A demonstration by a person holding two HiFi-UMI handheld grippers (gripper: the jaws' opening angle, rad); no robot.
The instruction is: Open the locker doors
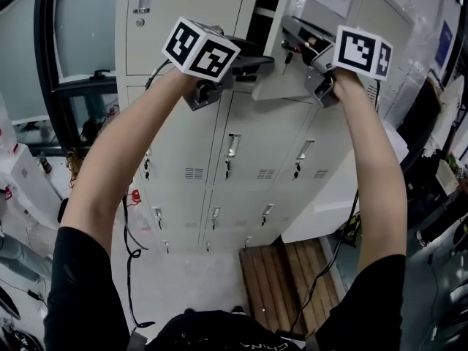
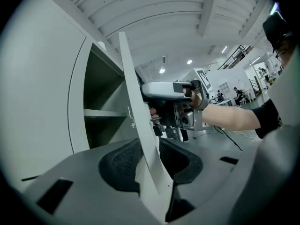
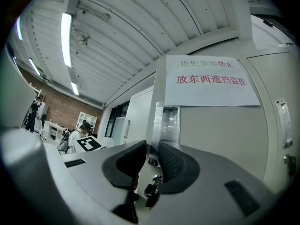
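Observation:
A grey bank of lockers (image 1: 219, 159) fills the head view. One upper door (image 1: 281, 79) stands ajar, with a dark compartment (image 1: 263, 6) behind it. My left gripper (image 1: 252, 61) is at that door's free edge. In the left gripper view the thin door panel (image 2: 133, 97) runs between the jaws of my left gripper (image 2: 150, 158), which stand apart and do not press on it. My right gripper (image 1: 296, 39) is on the door's front. In its own view my right gripper (image 3: 151, 161) is shut on the chrome handle (image 3: 166, 123), with a key (image 3: 152, 189) hanging just below.
Closed lockers with handles (image 1: 232, 146) and keys lie below. A wooden pallet (image 1: 289, 280) sits on the floor at the right, and a black cable (image 1: 131, 254) trails at the left. A paper notice (image 3: 211, 81) is stuck on the neighbouring door. A shelf (image 2: 101, 112) shows inside the compartment.

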